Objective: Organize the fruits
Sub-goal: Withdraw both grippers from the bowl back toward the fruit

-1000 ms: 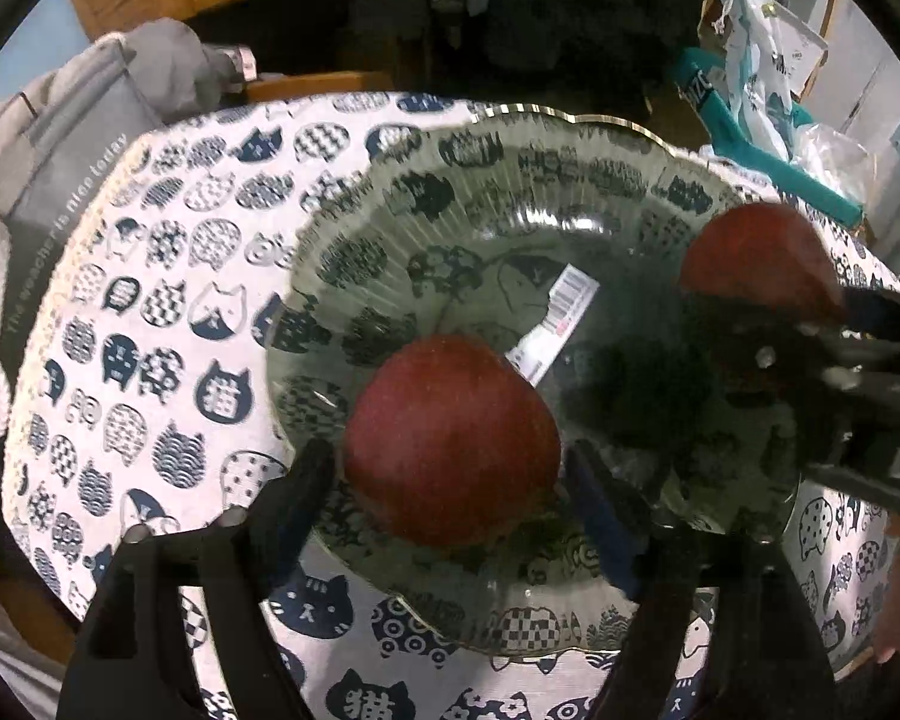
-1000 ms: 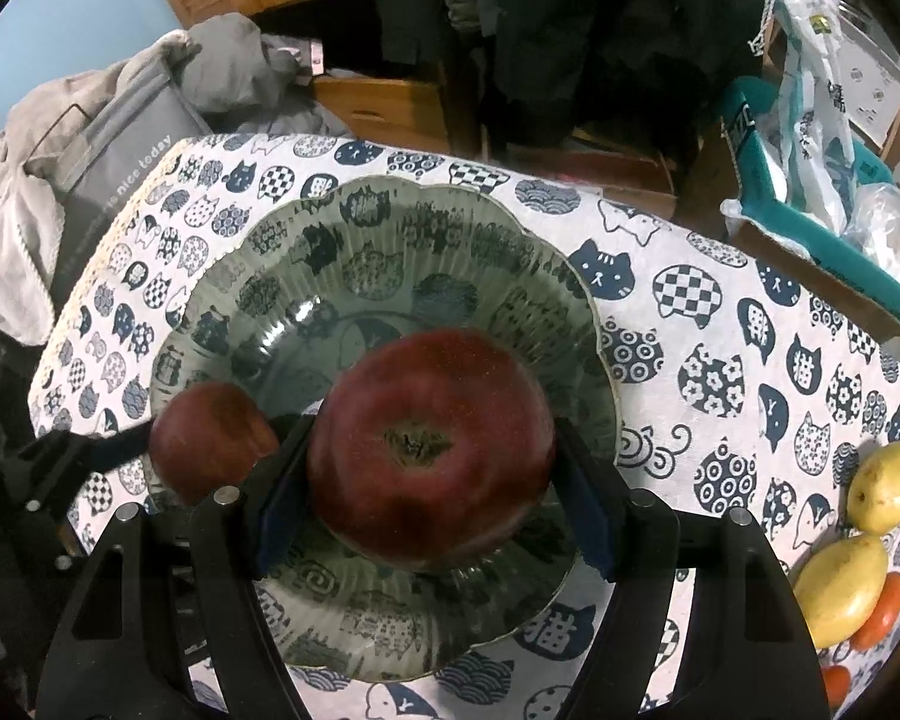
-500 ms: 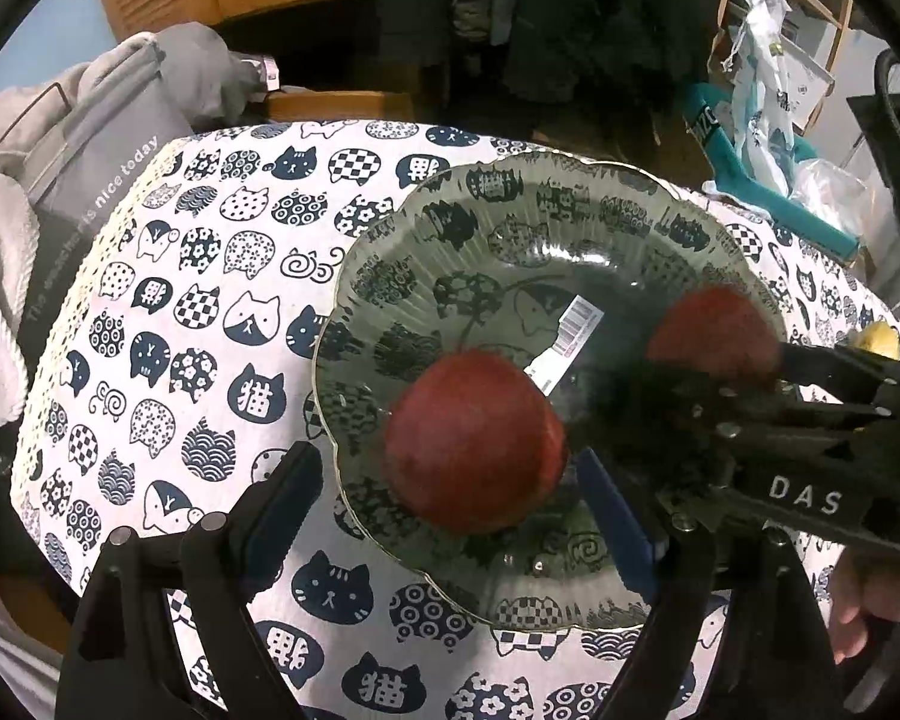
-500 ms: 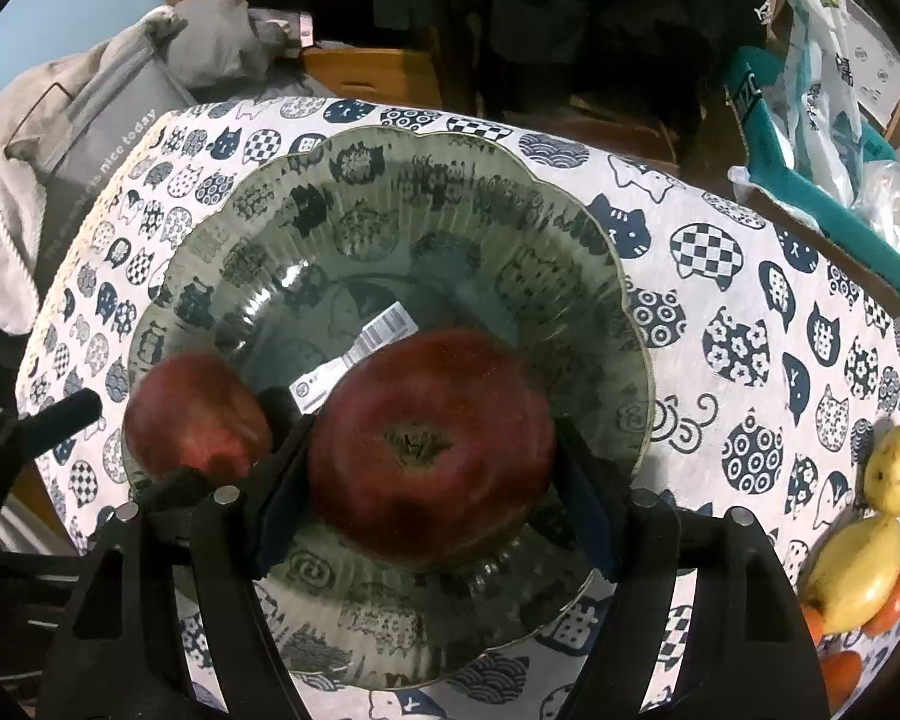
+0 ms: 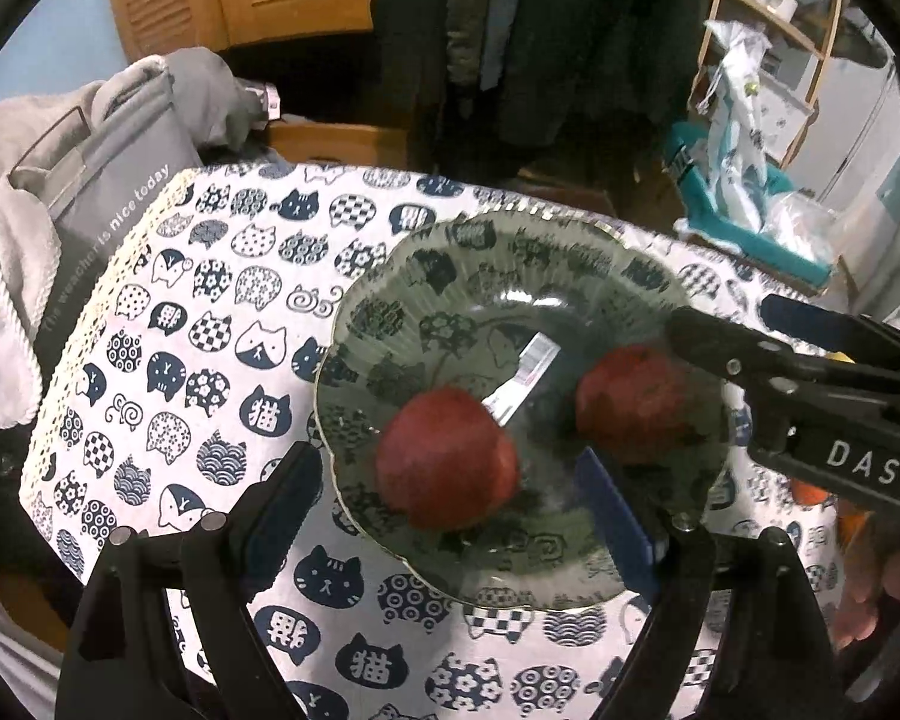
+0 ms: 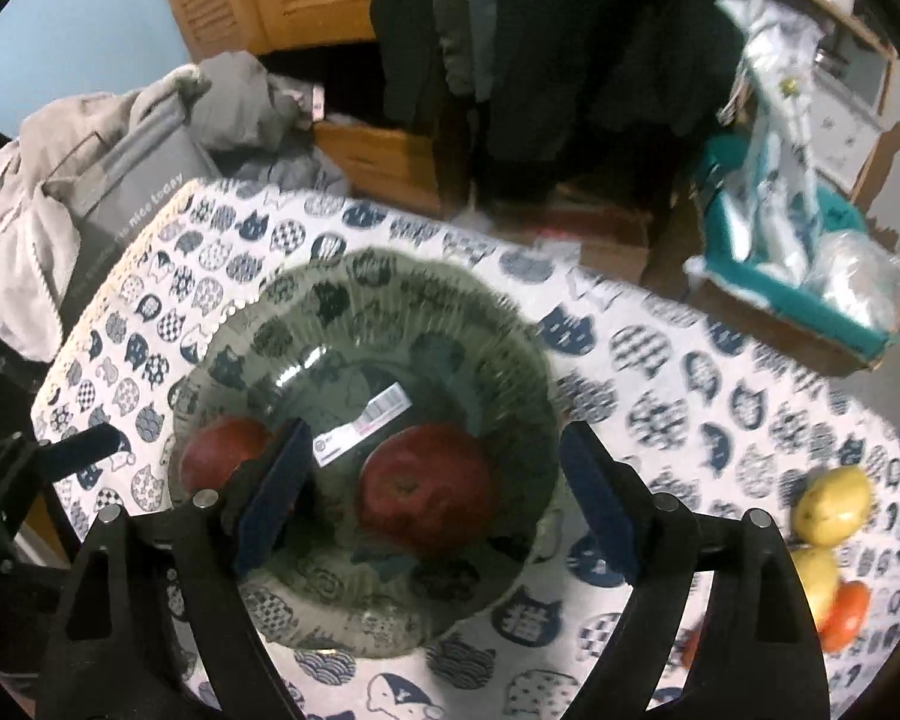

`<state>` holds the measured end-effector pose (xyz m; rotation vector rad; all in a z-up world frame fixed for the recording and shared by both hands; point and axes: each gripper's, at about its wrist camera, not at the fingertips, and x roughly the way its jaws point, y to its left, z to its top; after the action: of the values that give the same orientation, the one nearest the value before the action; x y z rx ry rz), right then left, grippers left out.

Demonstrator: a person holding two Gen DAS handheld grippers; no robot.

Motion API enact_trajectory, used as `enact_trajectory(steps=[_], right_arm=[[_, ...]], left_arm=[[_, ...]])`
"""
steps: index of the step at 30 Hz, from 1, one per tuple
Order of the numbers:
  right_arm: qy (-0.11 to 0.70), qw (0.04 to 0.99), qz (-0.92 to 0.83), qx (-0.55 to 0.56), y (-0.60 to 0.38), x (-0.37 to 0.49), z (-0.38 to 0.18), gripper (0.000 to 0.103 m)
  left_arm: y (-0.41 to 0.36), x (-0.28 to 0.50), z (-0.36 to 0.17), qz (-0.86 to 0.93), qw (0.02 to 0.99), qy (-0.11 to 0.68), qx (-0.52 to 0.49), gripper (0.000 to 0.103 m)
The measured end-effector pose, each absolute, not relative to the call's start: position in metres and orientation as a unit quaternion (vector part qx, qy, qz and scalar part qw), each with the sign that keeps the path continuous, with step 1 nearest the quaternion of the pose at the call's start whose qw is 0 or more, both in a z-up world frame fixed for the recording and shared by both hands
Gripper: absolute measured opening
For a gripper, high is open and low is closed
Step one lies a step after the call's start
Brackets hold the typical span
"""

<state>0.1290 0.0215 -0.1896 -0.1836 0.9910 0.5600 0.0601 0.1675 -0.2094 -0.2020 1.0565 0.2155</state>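
Two red apples lie in the dark glass plate (image 5: 486,264) (image 6: 498,324) on the cat-print cloth. The left apple (image 5: 447,459) (image 6: 225,456) sits between the fingers of my open left gripper (image 5: 450,480), apart from them. The right apple (image 5: 630,402) (image 6: 429,492) lies between the fingers of my open right gripper (image 6: 429,480), which also shows in the left wrist view (image 5: 744,330). Two yellow fruits (image 6: 834,504) and an orange one (image 6: 846,615) lie on the cloth at the right.
A white barcode label (image 6: 369,423) shows through the plate's middle. A grey bag with a towel (image 5: 90,204) stands off the table's left edge. A teal box with plastic bags (image 6: 810,276) stands behind the table at the right.
My right gripper has opened and let the right apple down into the plate. Both grippers have pulled back and risen from the plate. The left apple stays in the plate.
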Motion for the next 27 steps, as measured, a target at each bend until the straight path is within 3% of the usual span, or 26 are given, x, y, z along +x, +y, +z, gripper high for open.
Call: enact_trajectory(steps=[27], right_arm=[[0.325,0.92,0.212,-0.063,-0.089,0.066,-0.049,0.085]], left_arm=[[0.119,0.024,-0.096,0.049,0.916,0.391,-0.081,0.089]])
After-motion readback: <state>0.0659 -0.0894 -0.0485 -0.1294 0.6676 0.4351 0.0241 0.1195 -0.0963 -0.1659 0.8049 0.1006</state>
